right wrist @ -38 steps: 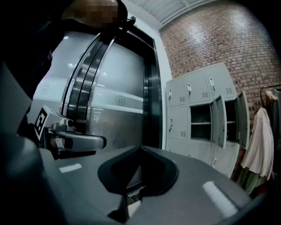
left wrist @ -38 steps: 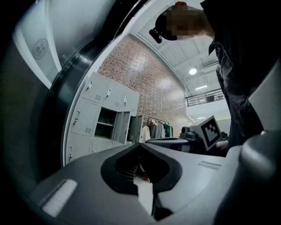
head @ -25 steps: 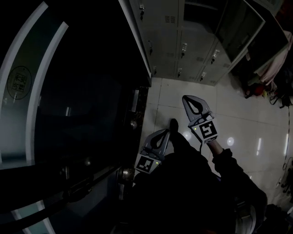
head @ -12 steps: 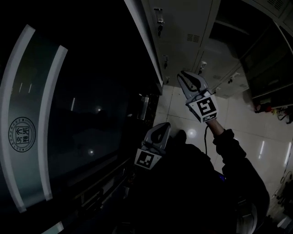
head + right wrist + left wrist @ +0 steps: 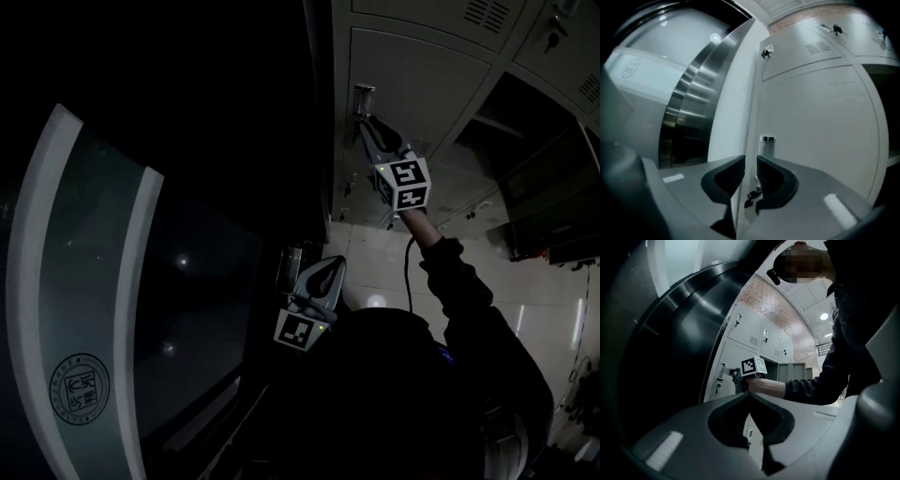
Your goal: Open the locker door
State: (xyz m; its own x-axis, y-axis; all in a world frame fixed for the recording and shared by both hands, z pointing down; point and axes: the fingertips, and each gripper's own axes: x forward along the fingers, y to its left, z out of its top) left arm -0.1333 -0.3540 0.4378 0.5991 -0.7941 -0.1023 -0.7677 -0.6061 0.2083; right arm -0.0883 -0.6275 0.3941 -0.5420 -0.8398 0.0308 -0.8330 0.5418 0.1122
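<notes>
right gripper (image 5: 366,127) now up at shut locker door (image 5: 427,80).

This is a locker room in a dim institutional or works building. A bank of grey metal lockers (image 5: 412,75) fills one wall, each door with a vent (image 5: 486,13) and a key (image 5: 836,29) in its lock; one locker stands open. The floor (image 5: 534,309) is glossy pale tile. Beside the lockers is a glass door (image 5: 112,309) with frosted stripes and a round emblem (image 5: 80,389). A brick wall (image 5: 776,305) rises above to a ceiling lamp (image 5: 824,316).
</notes>
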